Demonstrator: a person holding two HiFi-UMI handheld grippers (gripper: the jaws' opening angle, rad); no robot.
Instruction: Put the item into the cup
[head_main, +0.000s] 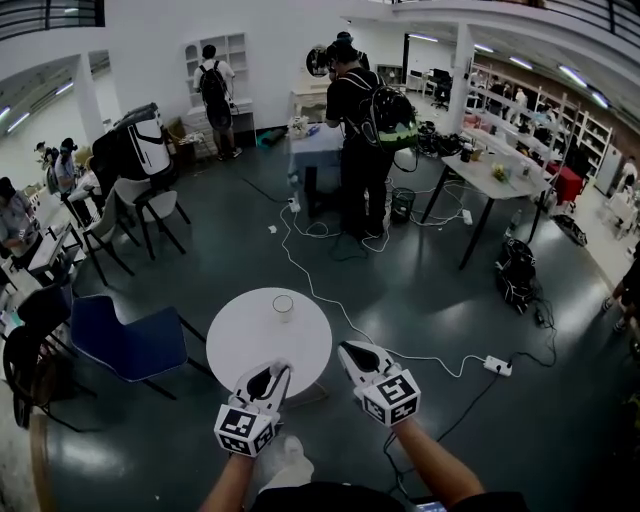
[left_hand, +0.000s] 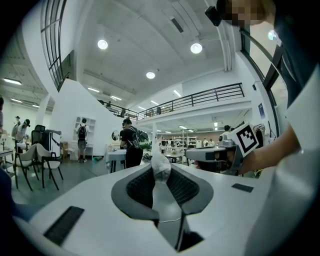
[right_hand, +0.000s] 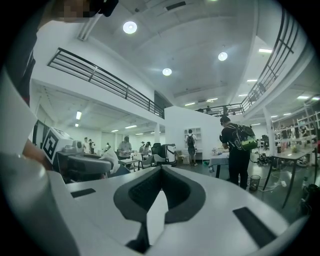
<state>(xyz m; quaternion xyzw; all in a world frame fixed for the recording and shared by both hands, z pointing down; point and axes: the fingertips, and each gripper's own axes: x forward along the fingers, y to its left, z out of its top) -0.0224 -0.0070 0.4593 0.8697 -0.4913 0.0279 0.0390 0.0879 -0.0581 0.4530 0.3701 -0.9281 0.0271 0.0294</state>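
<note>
A clear cup (head_main: 283, 305) stands upright on the round white table (head_main: 245, 345), towards its far side. My left gripper (head_main: 274, 372) hangs over the table's near edge, shut on a crumpled white item (left_hand: 161, 169) that pokes out past the fingertips. The left gripper view looks along those jaws (left_hand: 161, 164), level with the room; the cup is hidden there. My right gripper (head_main: 351, 350) is just off the table's right edge, shut with nothing in it (right_hand: 161, 169). In the right gripper view the left gripper (right_hand: 82, 162) shows at left with the white item (right_hand: 111, 160).
A blue chair (head_main: 125, 340) stands left of the table. A white cable (head_main: 330, 300) snakes over the floor to a power strip (head_main: 497, 366) at right. A person with a backpack (head_main: 362, 130) stands by a desk farther off. More chairs and tables line the room.
</note>
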